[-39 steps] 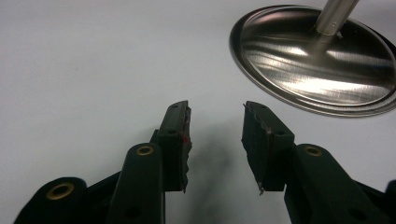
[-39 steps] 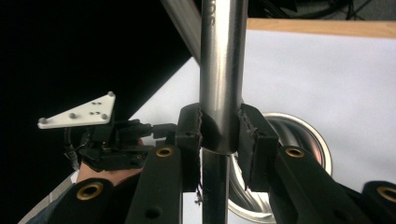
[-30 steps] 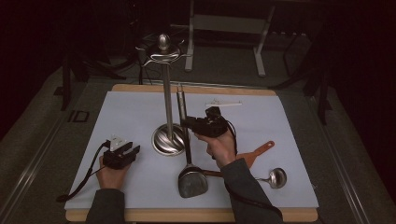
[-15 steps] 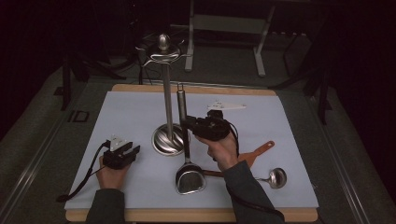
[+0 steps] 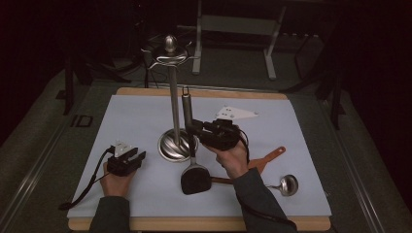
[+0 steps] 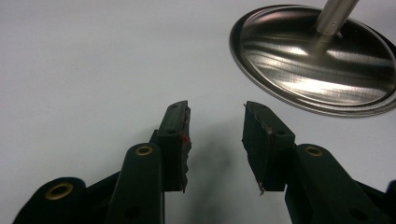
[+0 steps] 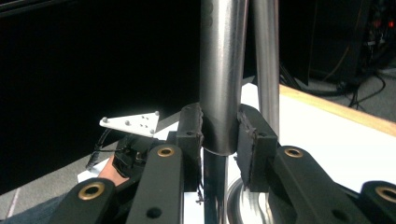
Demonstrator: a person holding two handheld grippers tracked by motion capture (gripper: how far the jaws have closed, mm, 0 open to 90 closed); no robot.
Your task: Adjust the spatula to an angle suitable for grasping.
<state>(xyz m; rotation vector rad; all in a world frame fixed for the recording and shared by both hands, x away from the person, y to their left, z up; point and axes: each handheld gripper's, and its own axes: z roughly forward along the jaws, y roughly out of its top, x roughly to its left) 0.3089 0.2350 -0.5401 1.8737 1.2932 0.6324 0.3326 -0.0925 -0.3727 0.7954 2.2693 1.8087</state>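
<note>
The right gripper (image 5: pixel 193 127) pinches the steel handle of a spatula (image 5: pixel 195 178), its pads pressed on either side of the round tube, as the right gripper view shows (image 7: pixel 219 130). The spatula stands nearly upright just in front of the utensil stand (image 5: pixel 173 104), which rises from the middle of the table (image 5: pixel 141 116); the dark blade hangs low toward the near edge, and the handle tip with its loop points up beside the stand's pole.

The spatula looks stiff and fairly light, but top-heavy in this hold (the blade is the broad end, and it swings below the grip). The polished handle is likely slippery, so the pinch belongs where it is now, on the thick tube, squarely across its width; taken near the thin neck it would probably twist. To hang it, the loop has to meet one of the hooks at the top of the stand.

The left gripper (image 5: pixel 127 160) rests near the table's near-left corner, its jaws spread with nothing between them, close to the stand's round base (image 6: pixel 317 56).
</note>
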